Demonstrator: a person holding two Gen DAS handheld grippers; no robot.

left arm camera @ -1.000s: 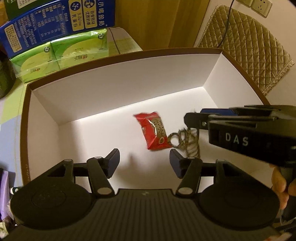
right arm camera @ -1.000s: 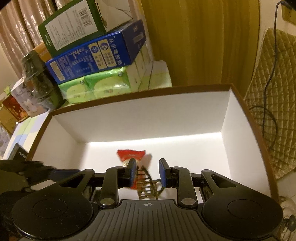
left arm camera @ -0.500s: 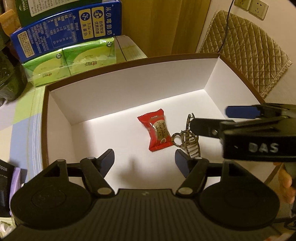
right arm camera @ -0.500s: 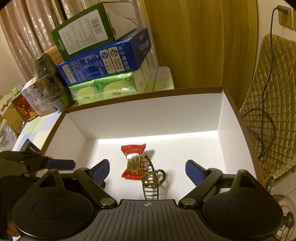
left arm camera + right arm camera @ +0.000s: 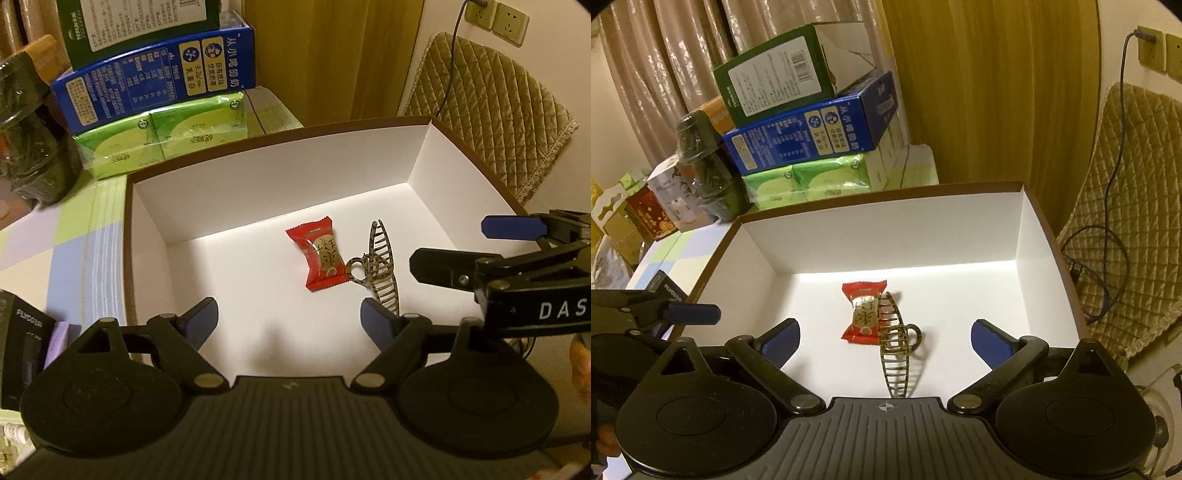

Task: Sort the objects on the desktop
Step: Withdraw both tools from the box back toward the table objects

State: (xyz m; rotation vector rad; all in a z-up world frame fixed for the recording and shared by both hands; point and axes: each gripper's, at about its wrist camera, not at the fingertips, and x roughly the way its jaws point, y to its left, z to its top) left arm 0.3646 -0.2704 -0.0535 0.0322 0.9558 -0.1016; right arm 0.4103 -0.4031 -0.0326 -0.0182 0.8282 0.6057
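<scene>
A white box with a brown rim (image 5: 280,177) (image 5: 886,236) holds a red candy packet (image 5: 321,254) (image 5: 864,314) and a leopard-patterned hair claw clip (image 5: 382,273) (image 5: 895,343). The two lie side by side on the box floor and touch. My left gripper (image 5: 290,321) hovers over the near part of the box, its jaws opening with nothing between them. My right gripper (image 5: 886,341) hangs above the clip, jaws wide and still opening, pads clear of it. In the left wrist view the right gripper (image 5: 476,247) enters from the right.
Behind the box stand stacked cartons: a blue milk carton (image 5: 159,85), green tissue packs (image 5: 159,140) and a green box (image 5: 779,74). A dark wrapped jar (image 5: 29,147) and a black device (image 5: 22,350) sit left. A quilted cushion (image 5: 491,122) with a cable hangs right.
The right gripper opened and let go of the hair clip, which now lies beside the candy. Both grippers drew back and up. The left jaws widened.
</scene>
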